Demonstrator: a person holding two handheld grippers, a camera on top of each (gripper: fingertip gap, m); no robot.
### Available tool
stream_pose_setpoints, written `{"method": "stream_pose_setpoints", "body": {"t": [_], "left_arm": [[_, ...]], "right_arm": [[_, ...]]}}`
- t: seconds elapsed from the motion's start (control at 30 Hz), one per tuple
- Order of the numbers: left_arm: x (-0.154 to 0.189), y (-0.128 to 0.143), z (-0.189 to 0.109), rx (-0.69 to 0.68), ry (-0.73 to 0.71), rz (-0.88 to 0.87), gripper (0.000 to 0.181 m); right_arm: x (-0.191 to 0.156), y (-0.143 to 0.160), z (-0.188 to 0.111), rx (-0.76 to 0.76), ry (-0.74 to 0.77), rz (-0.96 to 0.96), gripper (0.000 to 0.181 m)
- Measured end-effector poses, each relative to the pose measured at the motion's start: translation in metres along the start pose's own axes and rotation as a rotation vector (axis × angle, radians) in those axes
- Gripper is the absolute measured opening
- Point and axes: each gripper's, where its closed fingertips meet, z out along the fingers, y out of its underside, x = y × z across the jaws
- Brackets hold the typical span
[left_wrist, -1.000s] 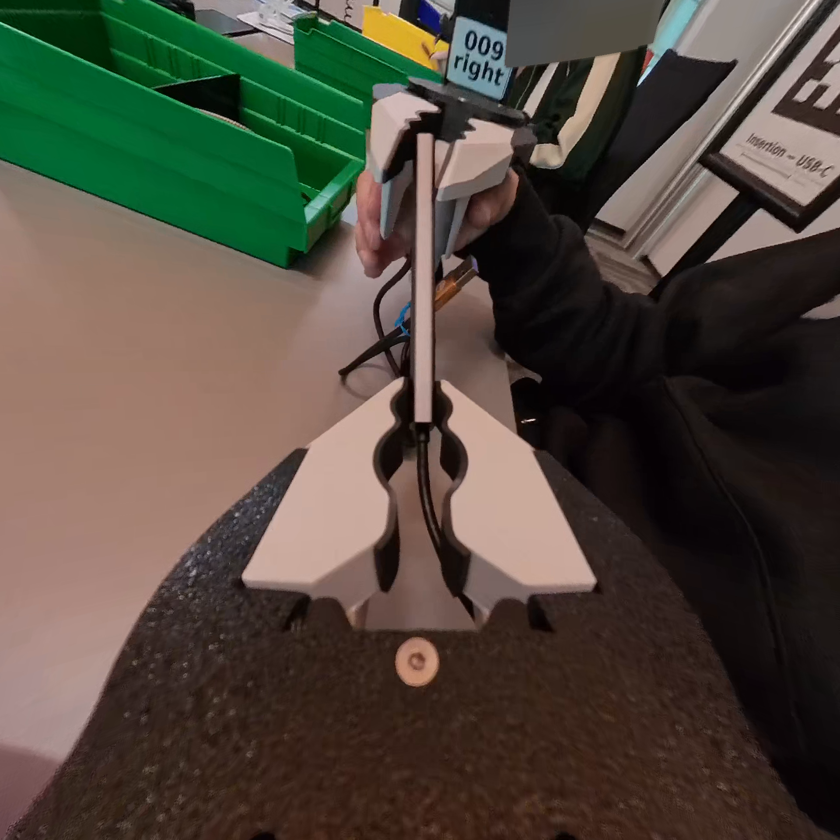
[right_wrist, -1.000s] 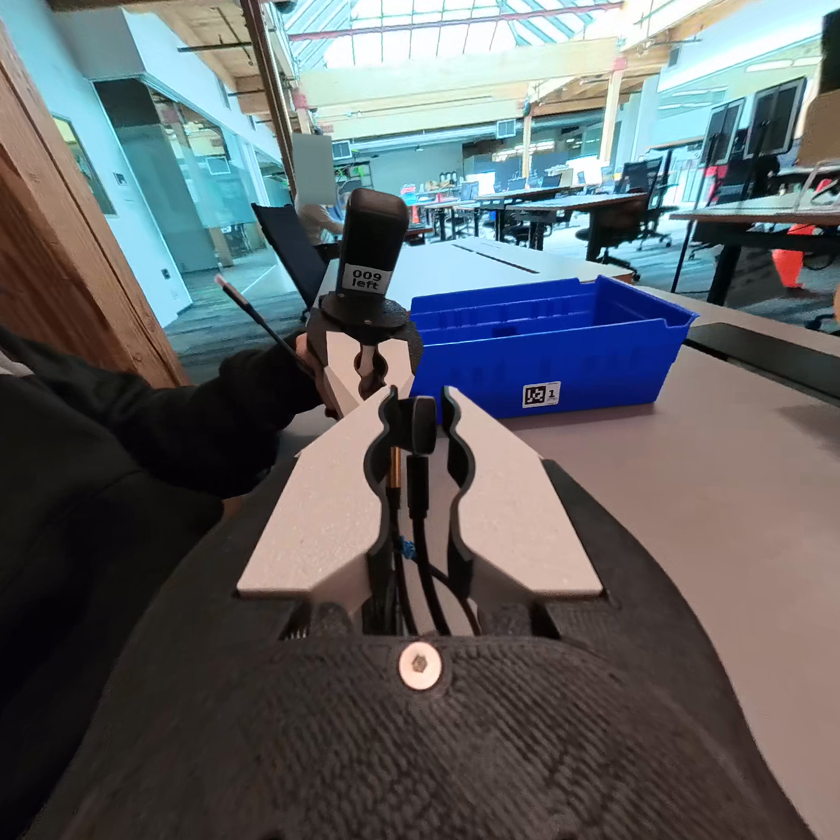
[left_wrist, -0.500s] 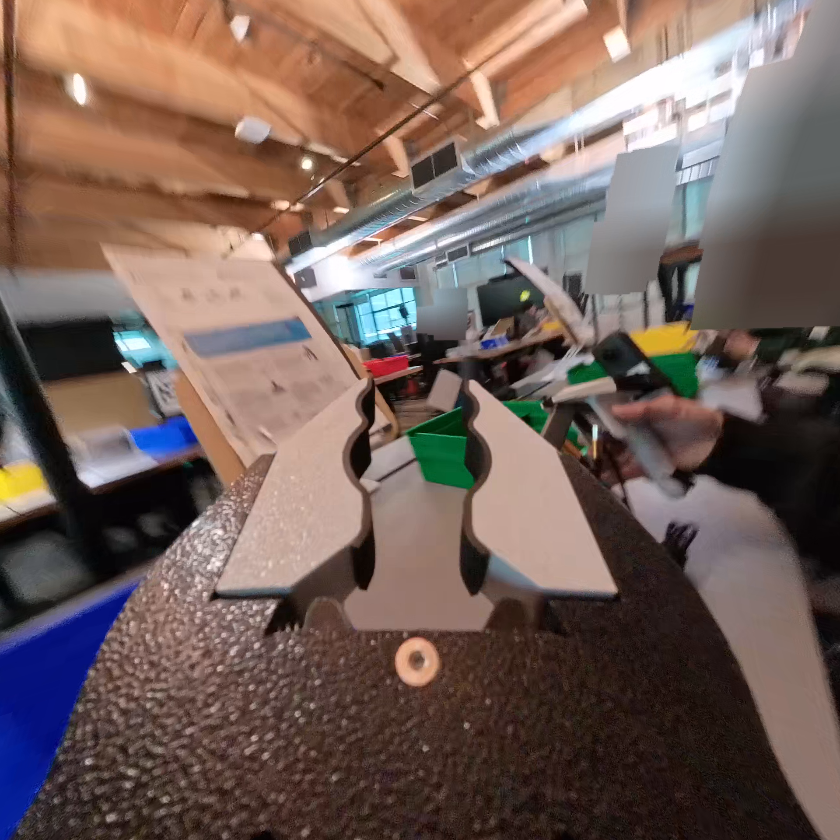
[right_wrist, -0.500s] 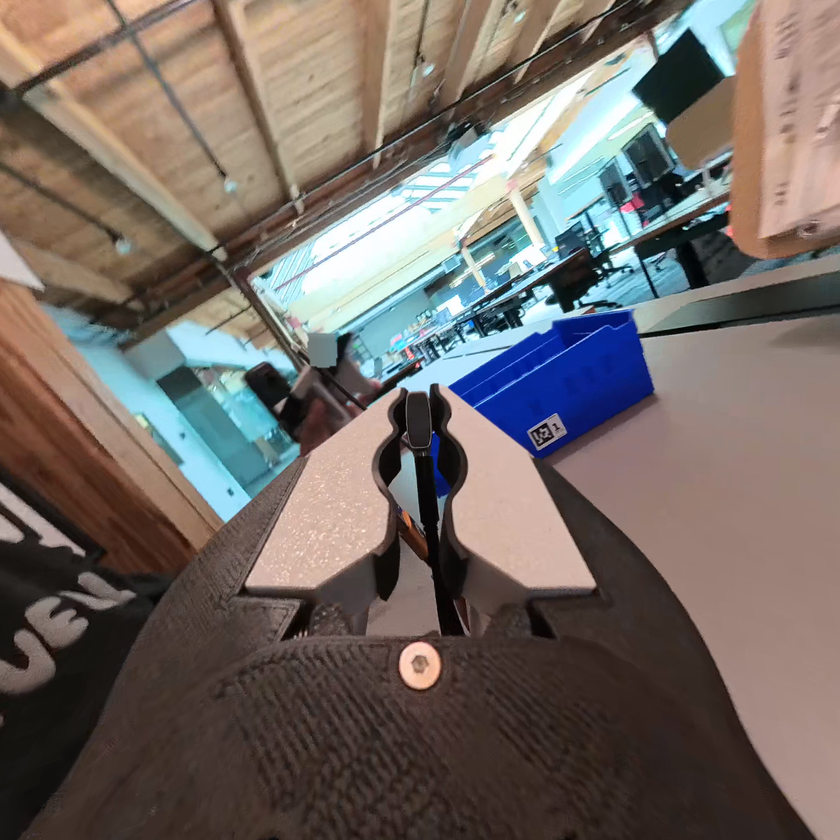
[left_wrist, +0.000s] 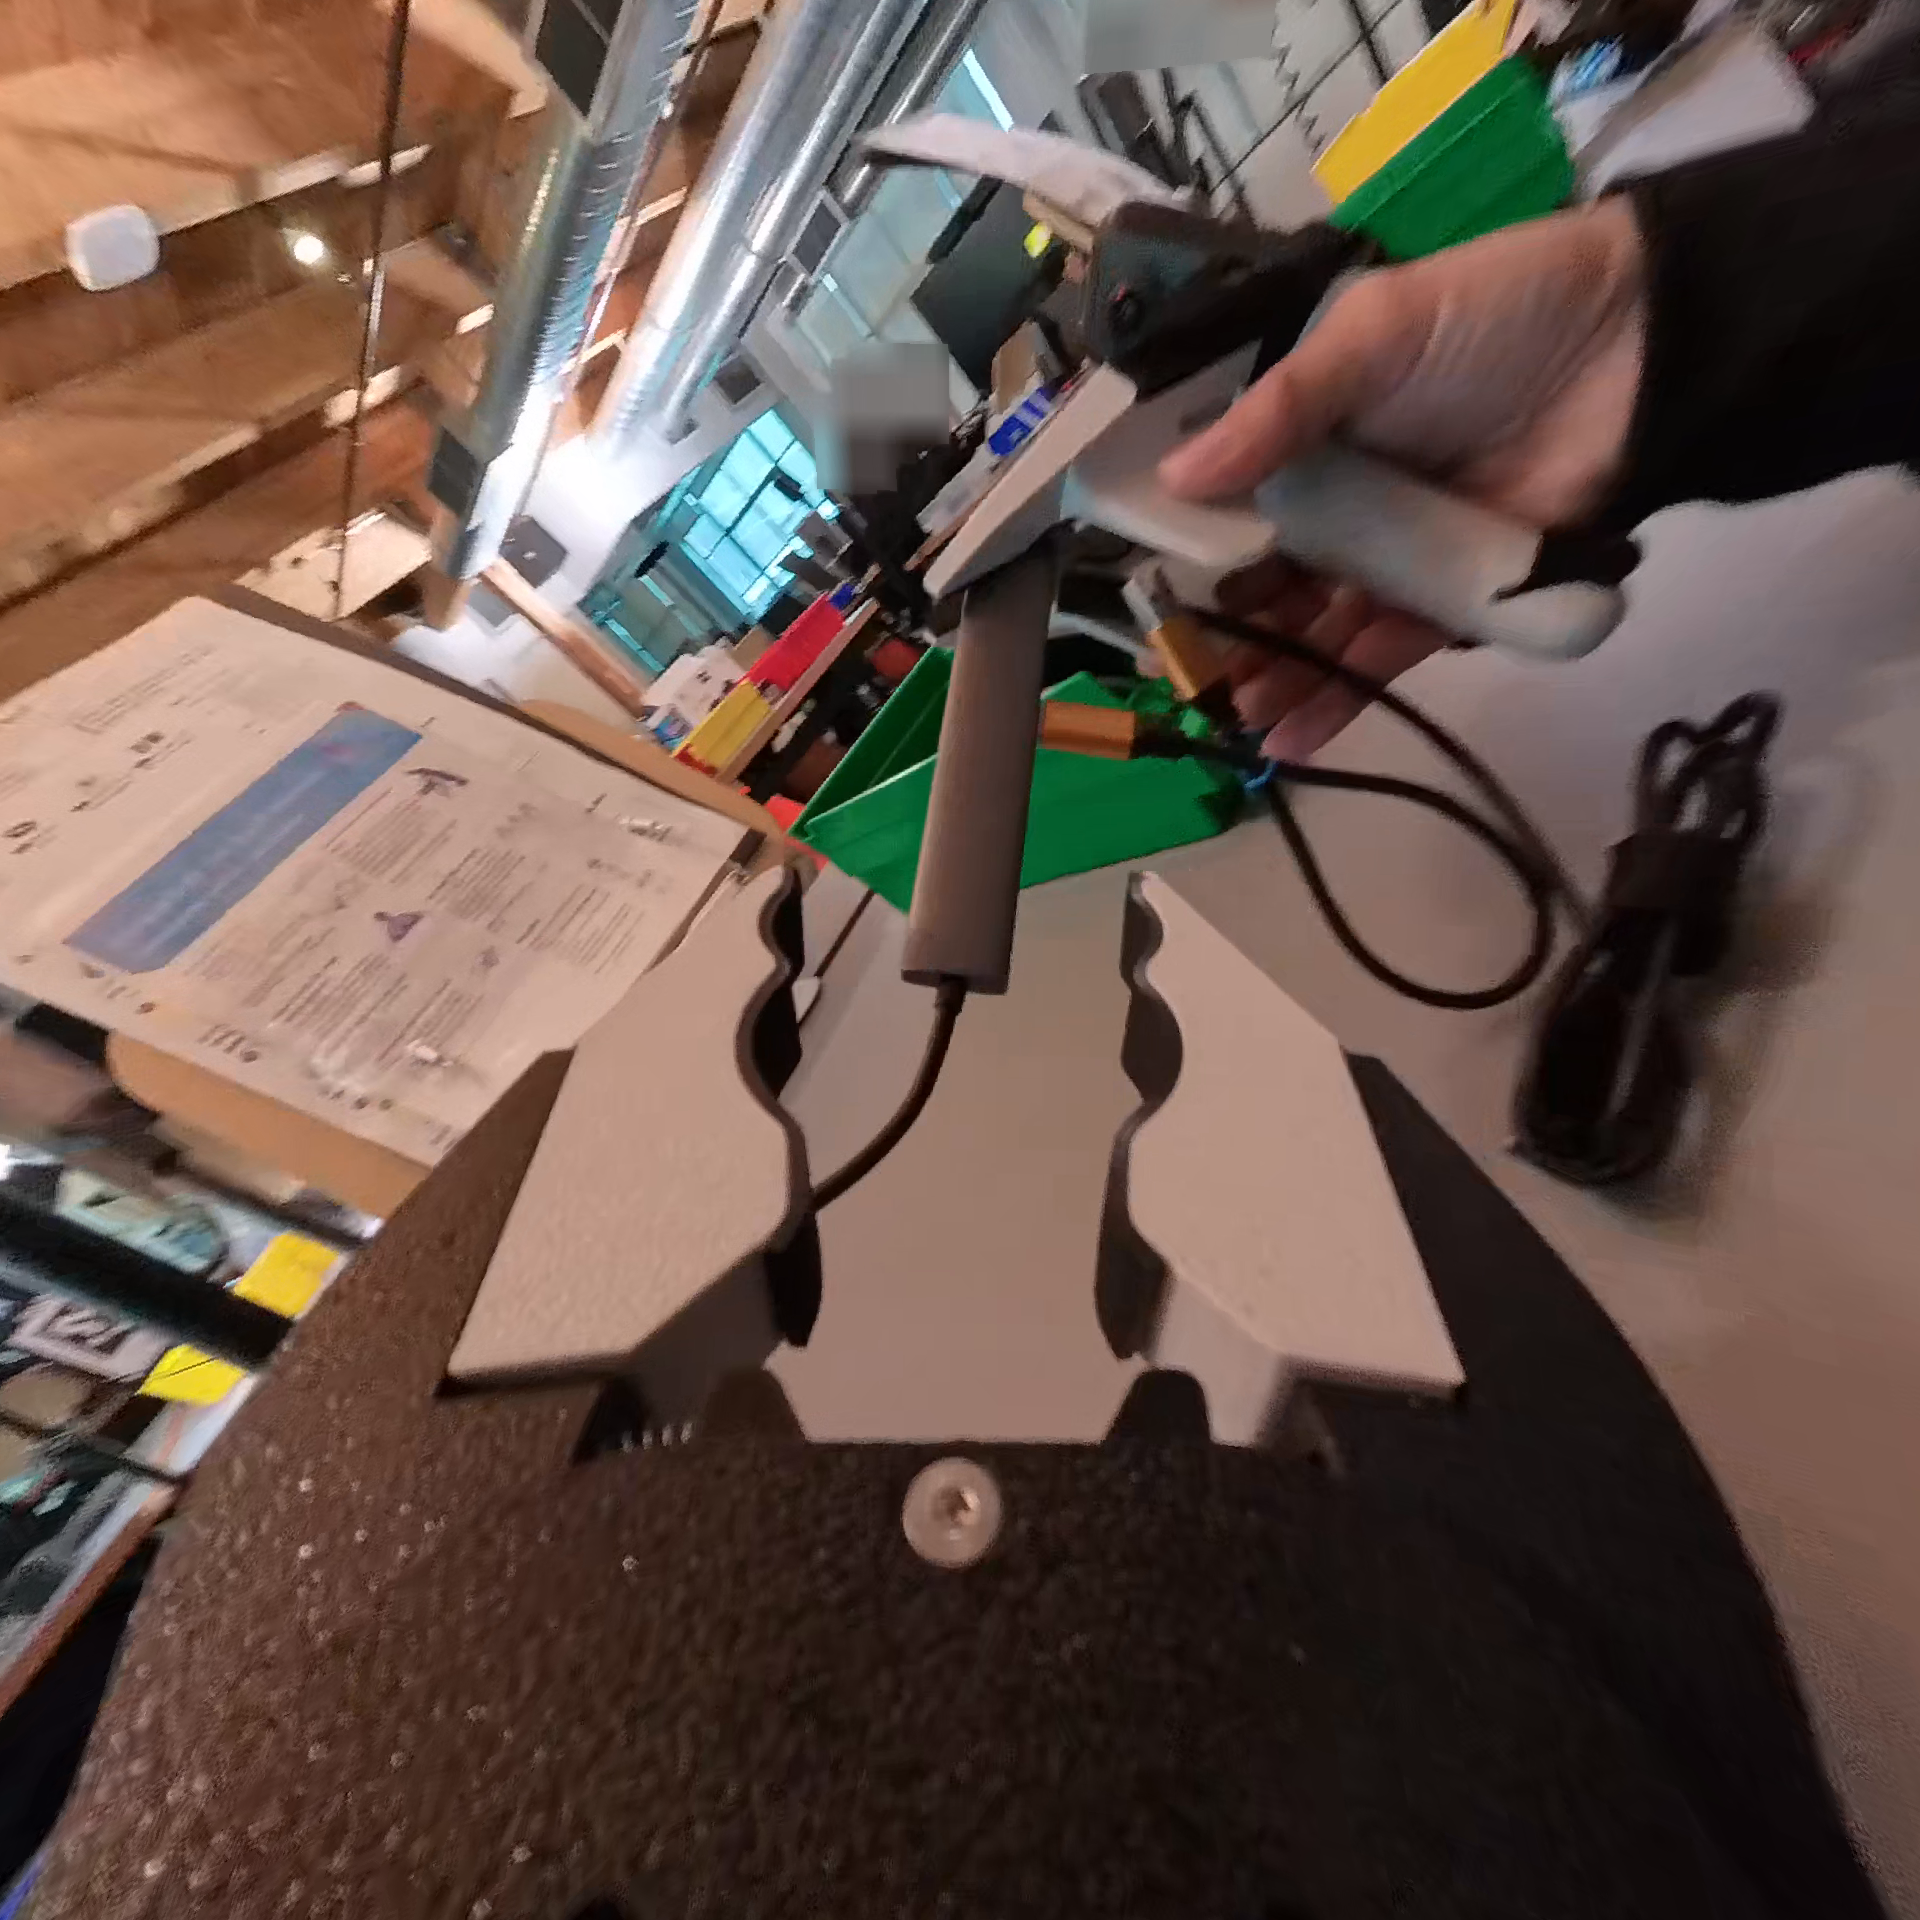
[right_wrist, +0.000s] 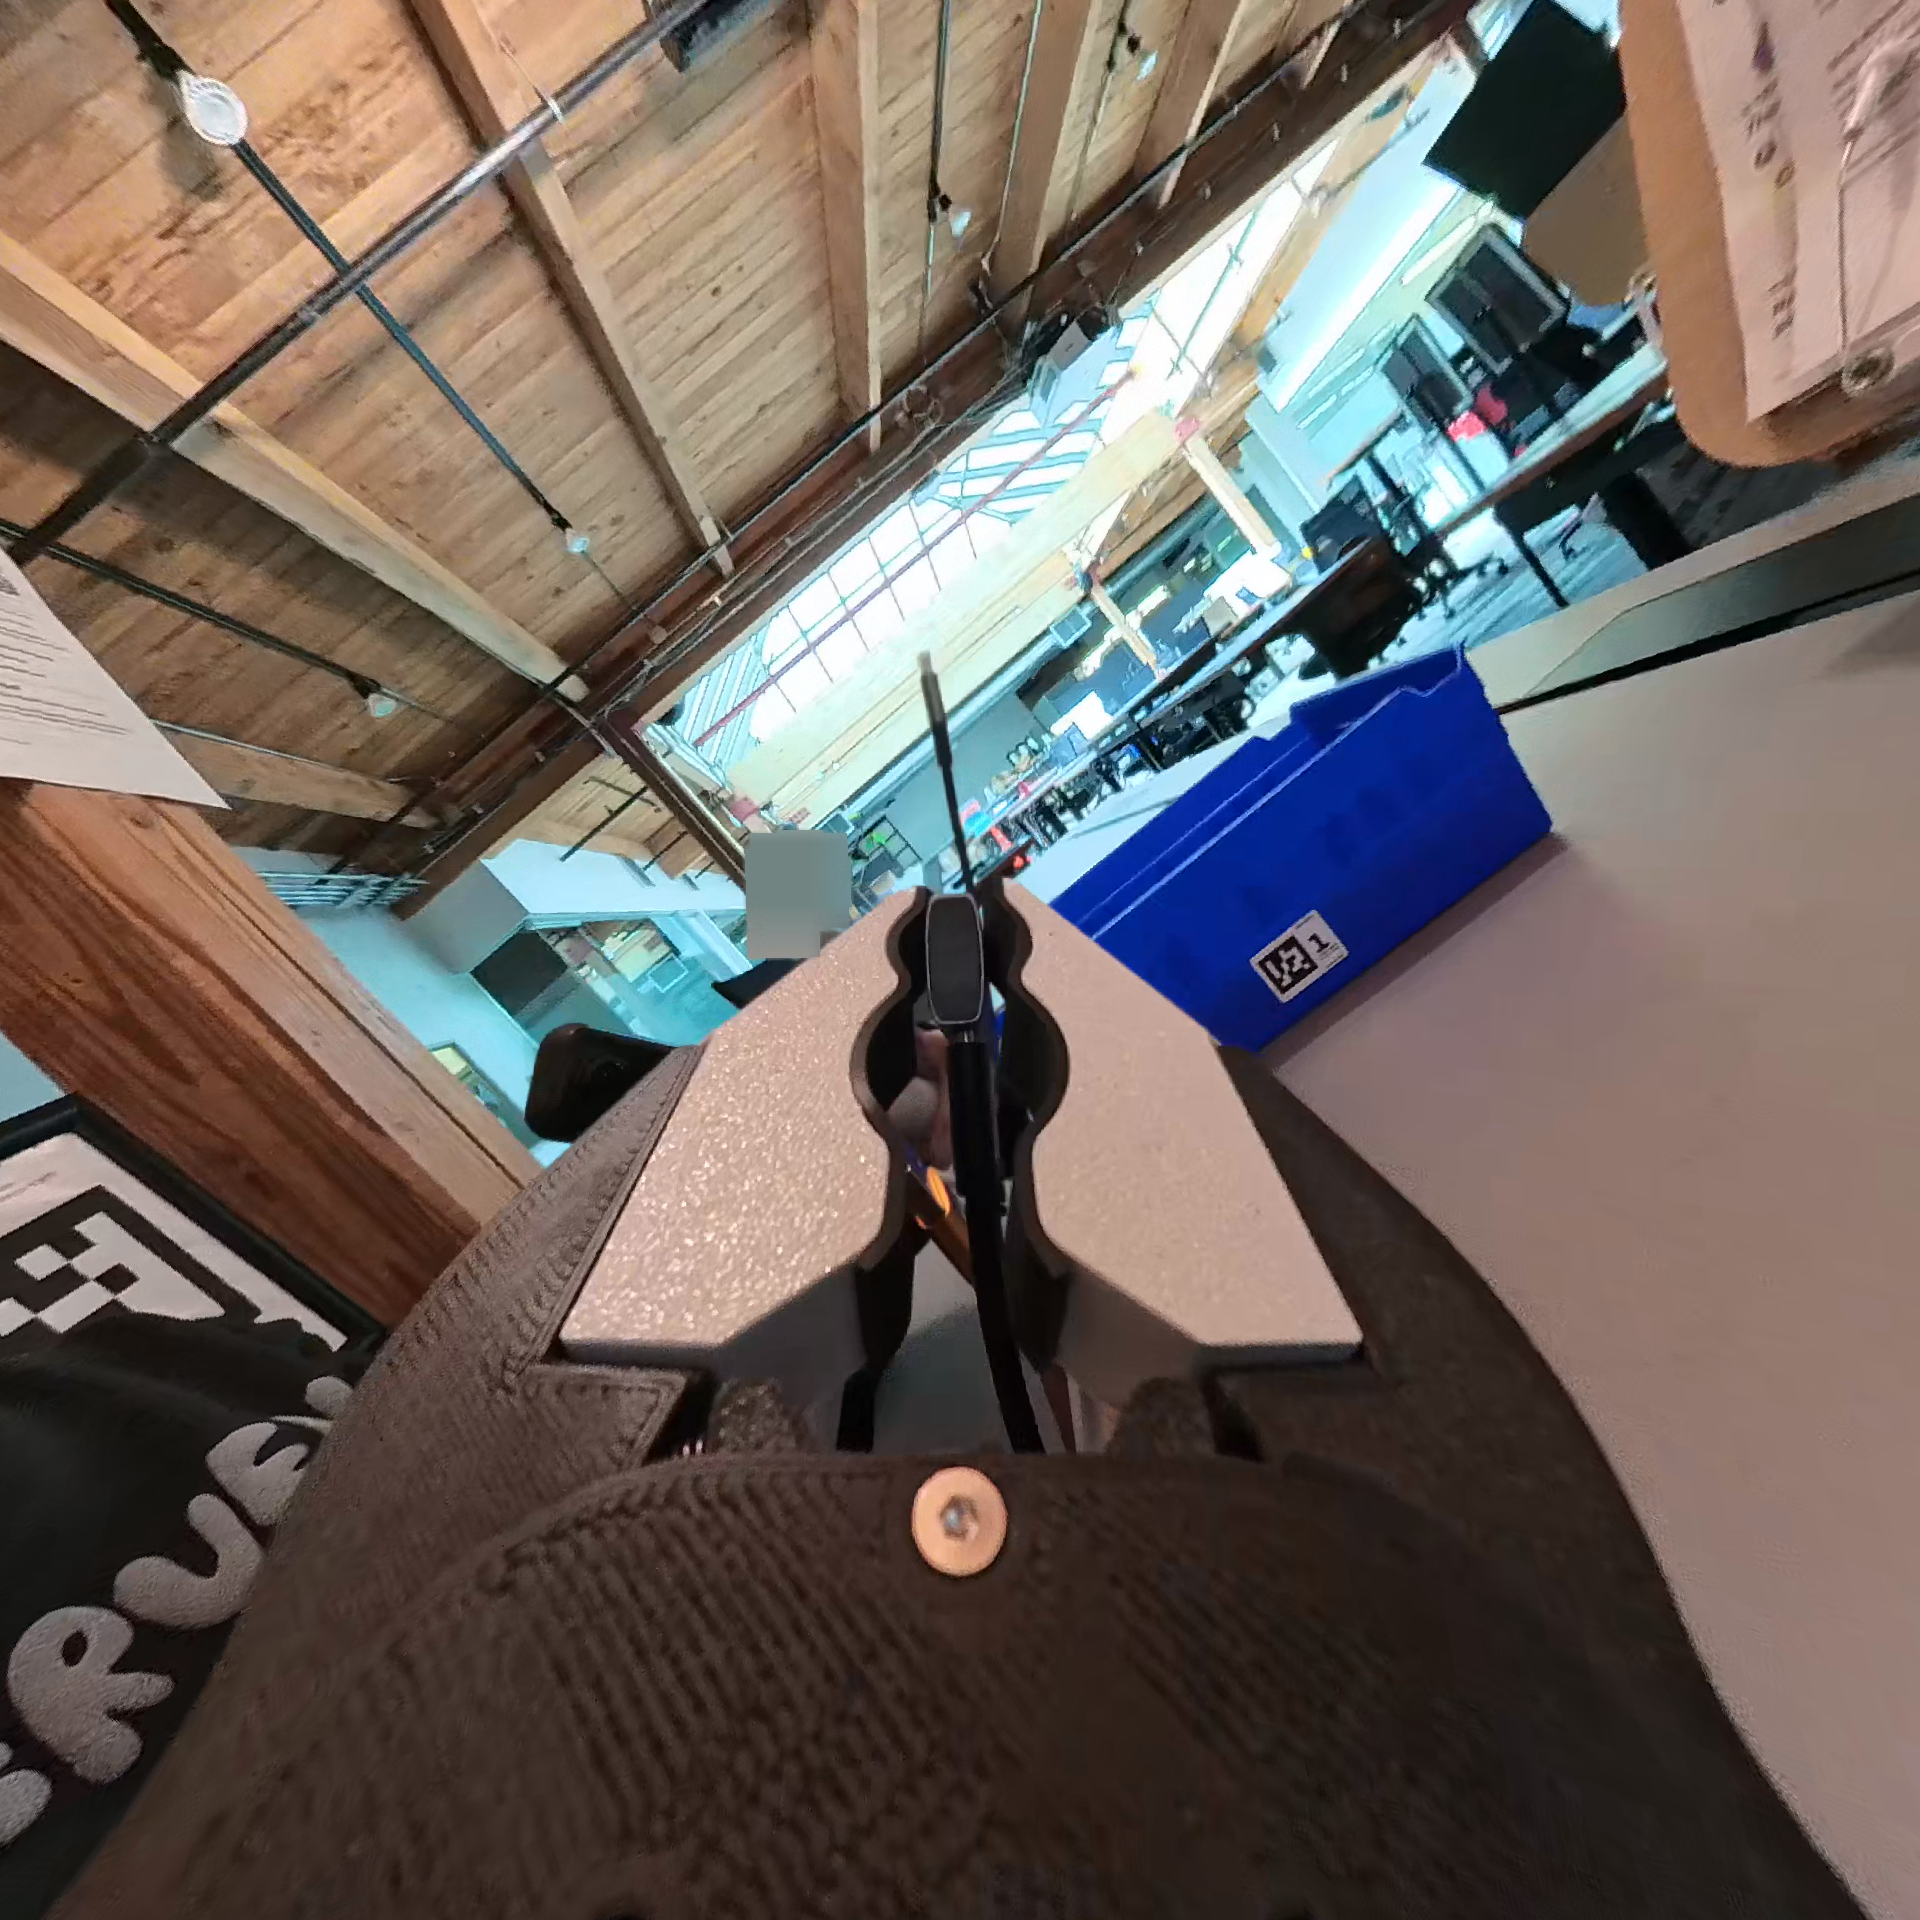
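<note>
The right gripper (right_wrist: 956, 935) was clamped on a grey adapter bar (left_wrist: 977, 790), whose long axis pointed down between the wide-apart, empty fingers of the left gripper (left_wrist: 961, 935).

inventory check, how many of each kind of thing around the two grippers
grippers: 2, left gripper open, right gripper shut on the grey adapter
grey adapter: 1
gold plugs: 2
coiled black cable: 1
total: 6
</note>
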Motion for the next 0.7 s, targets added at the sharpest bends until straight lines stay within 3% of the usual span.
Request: {"method": "stream_pose_setpoints", "body": {"t": [0.13, 0.2, 0.3, 0.47, 0.7], "left_arm": [[-0.003, 0.01, 0.002, -0.025, -0.053, 0.08, 0.048], [0.007, 0.013, 0.003, -0.015, 0.005, 0.09, 0.043], [0.018, 0.012, 0.003, 0.034, 0.042, 0.084, 0.021], [0.016, -0.008, 0.002, 0.133, 0.031, 0.0, 0.021], [0.017, -0.01, 0.005, 0.152, 0.024, -0.089, 0.021]], "right_arm": [[0.003, 0.011, 0.002, -0.056, -0.023, 0.038, 0.009], [-0.001, 0.018, 0.004, -0.092, -0.054, 0.049, 0.009], [-0.008, 0.023, 0.009, -0.113, -0.092, 0.068, 0.008], [-0.007, 0.018, 0.009, -0.079, -0.117, 0.123, 0.008], [-0.005, 0.017, 0.009, -0.052, -0.152, 0.189, 0.008]]}}
